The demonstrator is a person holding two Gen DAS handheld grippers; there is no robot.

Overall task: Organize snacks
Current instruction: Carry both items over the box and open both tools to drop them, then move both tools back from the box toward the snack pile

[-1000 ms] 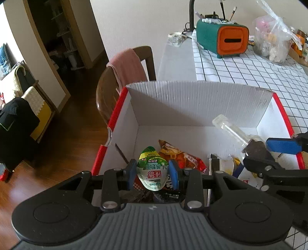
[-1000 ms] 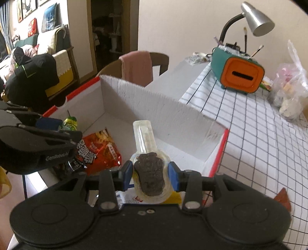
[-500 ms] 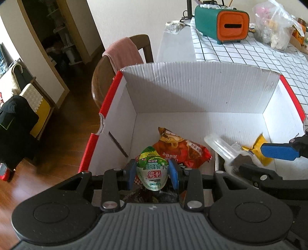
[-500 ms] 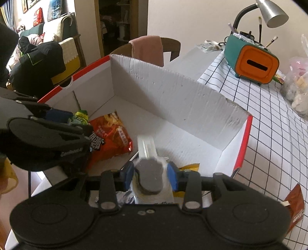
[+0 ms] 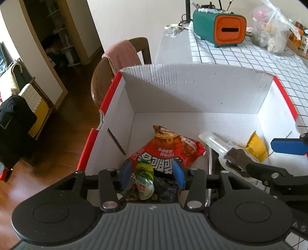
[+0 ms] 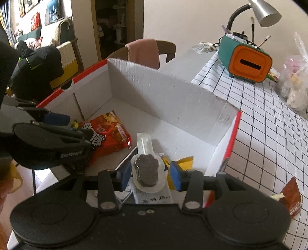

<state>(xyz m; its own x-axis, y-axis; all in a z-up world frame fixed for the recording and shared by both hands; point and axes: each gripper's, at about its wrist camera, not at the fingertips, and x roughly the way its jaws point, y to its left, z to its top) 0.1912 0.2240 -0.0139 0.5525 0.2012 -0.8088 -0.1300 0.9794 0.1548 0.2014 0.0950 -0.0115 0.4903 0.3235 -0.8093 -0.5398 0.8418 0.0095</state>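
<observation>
Both grippers reach into a white cardboard box with red edges (image 5: 196, 92) (image 6: 173, 92). My left gripper (image 5: 152, 173) is open; a small green and white snack packet (image 5: 144, 180) lies loose between its blue pads, on other wrappers. My right gripper (image 6: 151, 174) is open around a clear plastic pack with a dark paw-shaped treat (image 6: 147, 171), which rests in the box; it also shows in the left wrist view (image 5: 231, 153). A red noodle snack bag (image 5: 169, 152) (image 6: 107, 132) lies on the box floor.
A yellow packet (image 5: 257, 146) (image 6: 182, 163) lies by the box's right wall. A brown sachet (image 6: 290, 198) lies on the checked tablecloth. A teal and orange holder (image 6: 246, 59), a lamp (image 6: 263, 11) and a plastic bag (image 5: 269, 32) stand behind. A chair (image 5: 115, 63) is at left.
Both grippers opened and let go of their snacks inside the box. The green packet dropped onto the wrappers and the paw treat pack settled on the box floor.
</observation>
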